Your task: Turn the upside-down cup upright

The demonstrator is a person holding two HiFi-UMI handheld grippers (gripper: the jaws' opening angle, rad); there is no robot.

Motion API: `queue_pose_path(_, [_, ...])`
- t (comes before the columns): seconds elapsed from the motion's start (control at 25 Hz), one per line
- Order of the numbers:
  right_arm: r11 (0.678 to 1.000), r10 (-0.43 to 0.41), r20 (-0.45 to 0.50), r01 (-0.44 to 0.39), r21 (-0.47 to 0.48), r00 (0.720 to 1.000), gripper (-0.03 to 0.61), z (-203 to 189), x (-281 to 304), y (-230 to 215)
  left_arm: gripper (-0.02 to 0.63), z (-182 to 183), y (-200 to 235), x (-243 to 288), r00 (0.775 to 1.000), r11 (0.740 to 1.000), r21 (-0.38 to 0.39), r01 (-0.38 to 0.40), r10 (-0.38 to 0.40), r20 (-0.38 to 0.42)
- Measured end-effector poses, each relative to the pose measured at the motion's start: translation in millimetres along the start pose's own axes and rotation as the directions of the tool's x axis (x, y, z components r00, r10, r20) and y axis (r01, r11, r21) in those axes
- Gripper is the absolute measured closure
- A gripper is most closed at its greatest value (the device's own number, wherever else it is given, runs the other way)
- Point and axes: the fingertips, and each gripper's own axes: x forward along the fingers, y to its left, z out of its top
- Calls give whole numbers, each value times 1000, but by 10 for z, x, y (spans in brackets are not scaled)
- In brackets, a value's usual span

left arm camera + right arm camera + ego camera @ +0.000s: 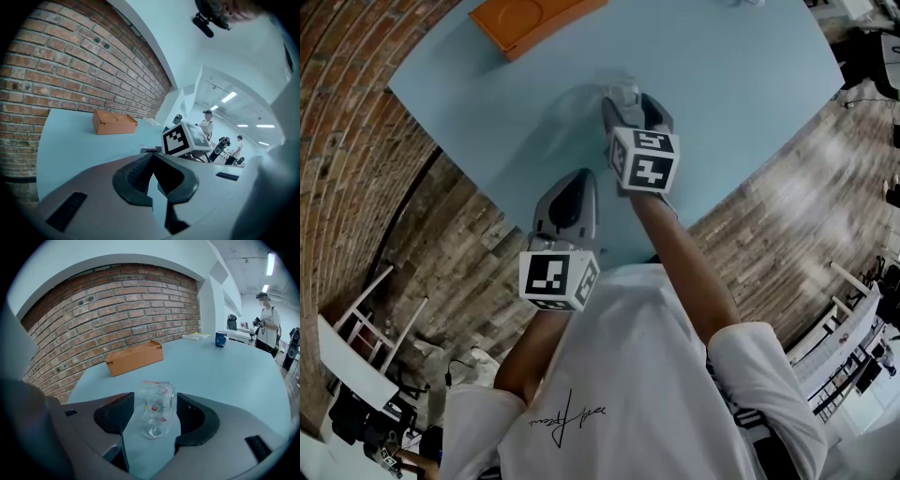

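The small clear cup printed with red fruit (157, 411), likely light, slick and breakable, is clamped across its sides by the right gripper (155, 400); left gripper (153, 161) closed, empty

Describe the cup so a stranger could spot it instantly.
On the pale blue table by the brick wall, look between the jaws of the right gripper. The cup there is clear glass printed with red shapes, unlike the opaque orange box behind it and the blue mug far off.
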Motion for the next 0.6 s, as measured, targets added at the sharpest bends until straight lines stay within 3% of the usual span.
queue_pose_path(0.6, [999,-8,-4,8,-35,1000,330,-13,4,-4,604,-10,44,-12,1000,1000,-11,-8,8,-3])
